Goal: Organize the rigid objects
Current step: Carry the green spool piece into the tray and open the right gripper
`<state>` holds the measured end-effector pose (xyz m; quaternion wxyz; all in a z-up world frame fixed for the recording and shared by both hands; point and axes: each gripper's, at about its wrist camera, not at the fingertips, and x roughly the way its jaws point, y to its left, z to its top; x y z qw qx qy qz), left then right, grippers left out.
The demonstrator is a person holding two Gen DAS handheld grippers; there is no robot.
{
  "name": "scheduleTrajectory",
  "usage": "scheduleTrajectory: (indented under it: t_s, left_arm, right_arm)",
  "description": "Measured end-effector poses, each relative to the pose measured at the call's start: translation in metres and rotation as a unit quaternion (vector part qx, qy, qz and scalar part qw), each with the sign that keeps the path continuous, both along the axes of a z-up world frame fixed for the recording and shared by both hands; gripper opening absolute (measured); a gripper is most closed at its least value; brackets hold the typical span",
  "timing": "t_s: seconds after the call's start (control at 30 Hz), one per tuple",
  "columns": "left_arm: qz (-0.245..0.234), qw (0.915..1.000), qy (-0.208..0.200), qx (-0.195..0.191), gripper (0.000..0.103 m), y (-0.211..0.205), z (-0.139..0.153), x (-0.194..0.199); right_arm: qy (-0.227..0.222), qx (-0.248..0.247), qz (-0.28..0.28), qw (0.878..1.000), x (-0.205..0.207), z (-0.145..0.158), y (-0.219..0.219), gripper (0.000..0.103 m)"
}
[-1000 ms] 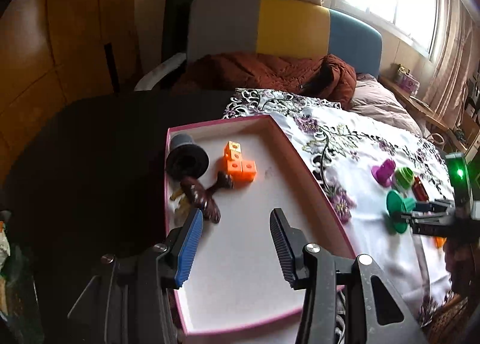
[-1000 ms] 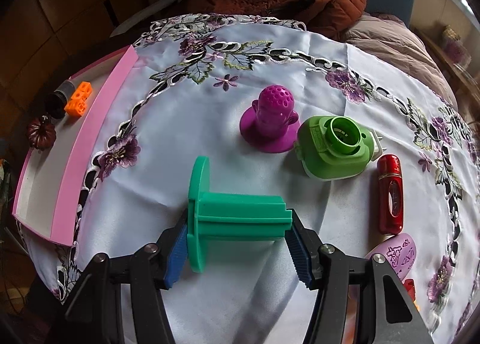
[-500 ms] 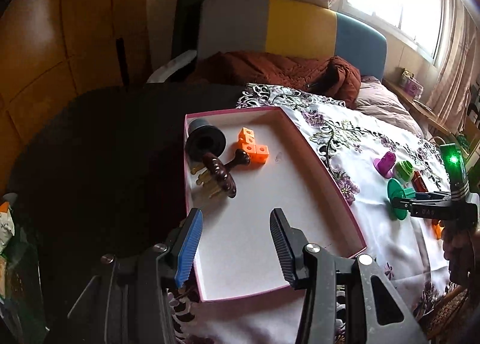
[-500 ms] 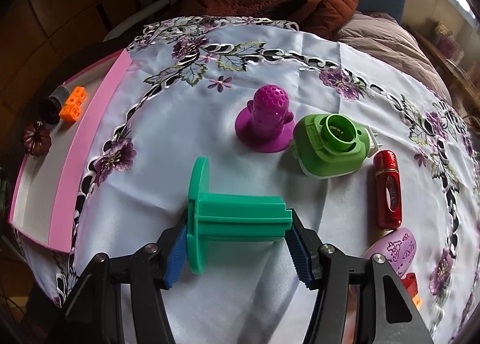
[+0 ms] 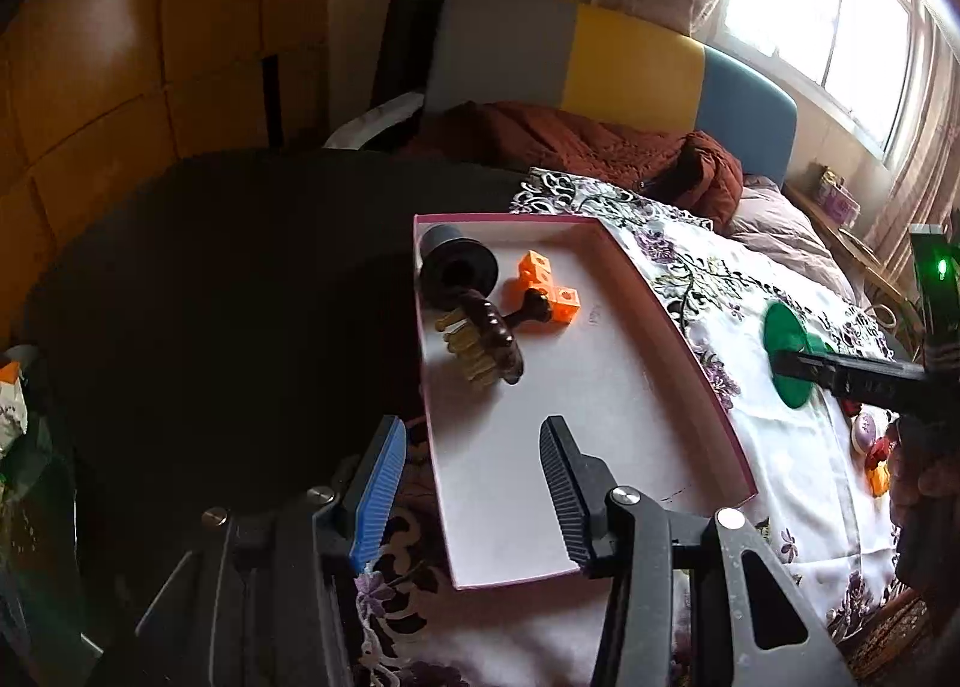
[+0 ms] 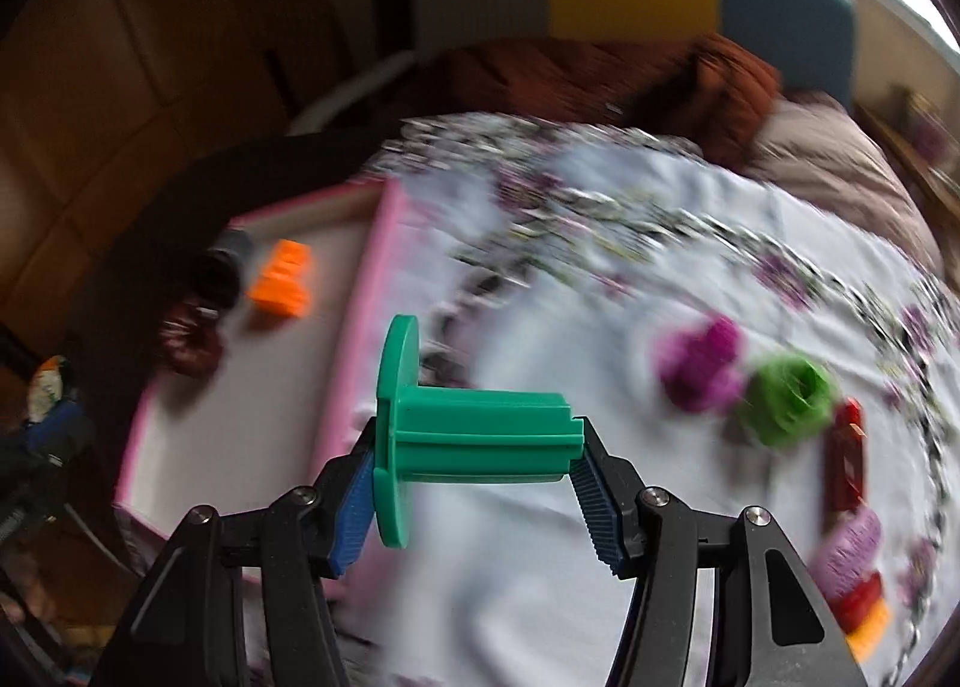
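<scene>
My right gripper (image 6: 474, 477) is shut on a green flanged spool (image 6: 480, 429), held sideways above the flowered cloth just right of the pink-rimmed tray (image 6: 360, 315); this view is motion-blurred. In the left wrist view the same spool (image 5: 786, 354) hangs beyond the tray's right rim (image 5: 678, 327). The tray holds a black spool (image 5: 459, 267), orange cubes (image 5: 546, 285) and a dark brown brush-like piece (image 5: 486, 339). My left gripper (image 5: 474, 435) stands open with nothing in it over the tray's near left edge.
On the cloth to the right lie a purple piece (image 6: 699, 369), a light green piece (image 6: 786, 399), a red case (image 6: 846, 459) and a lilac piece (image 6: 852, 549). A dark table top (image 5: 240, 297) lies left of the tray; a sofa with a brown blanket stands behind.
The right gripper has lifted the green spool off the cloth and swung it left towards the tray. The left gripper has drifted back and left, from over the tray's middle to its left edge.
</scene>
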<state>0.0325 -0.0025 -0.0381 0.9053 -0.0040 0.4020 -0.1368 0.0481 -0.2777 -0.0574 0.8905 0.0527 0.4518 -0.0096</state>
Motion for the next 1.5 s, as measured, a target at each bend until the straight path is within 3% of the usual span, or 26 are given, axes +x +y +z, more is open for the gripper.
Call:
scheduleTrajectory:
  t_s: [0.23, 0.37, 0.47, 0.63, 0.83, 1.5]
  left_arm:
    - [0.012, 0.9999, 0.004, -0.007, 0.047, 0.013, -0.003, 0.002]
    - [0.018, 0.9997, 0.01, -0.012, 0.047, 0.019, -0.006, 0.005]
    - [0.021, 0.9995, 0.017, -0.014, 0.047, 0.022, -0.009, 0.008]
    - [0.024, 0.9995, 0.016, -0.015, 0.047, 0.024, -0.01, 0.007]
    - [0.027, 0.9994, 0.017, -0.014, 0.047, 0.024, -0.01, 0.008]
    - [0.011, 0.9999, -0.002, 0.003, 0.047, 0.009, 0.002, -0.006]
  right_arm:
    - [0.005, -0.012, 0.09, 0.996, 0.043, -0.004, 0.078, 0.06]
    - [0.045, -0.023, 0.136, 0.989, 0.071, -0.022, 0.111, 0.06]
    - [0.057, -0.053, 0.14, 0.987, 0.093, -0.035, 0.127, 0.06]
    - [0.064, -0.048, 0.1, 0.992, 0.116, -0.046, 0.117, 0.065]
    - [0.046, -0.028, 0.09, 0.994, 0.103, -0.036, 0.104, 0.078]
    - [-0.024, -0.008, 0.06, 0.998, 0.048, -0.003, 0.095, 0.089]
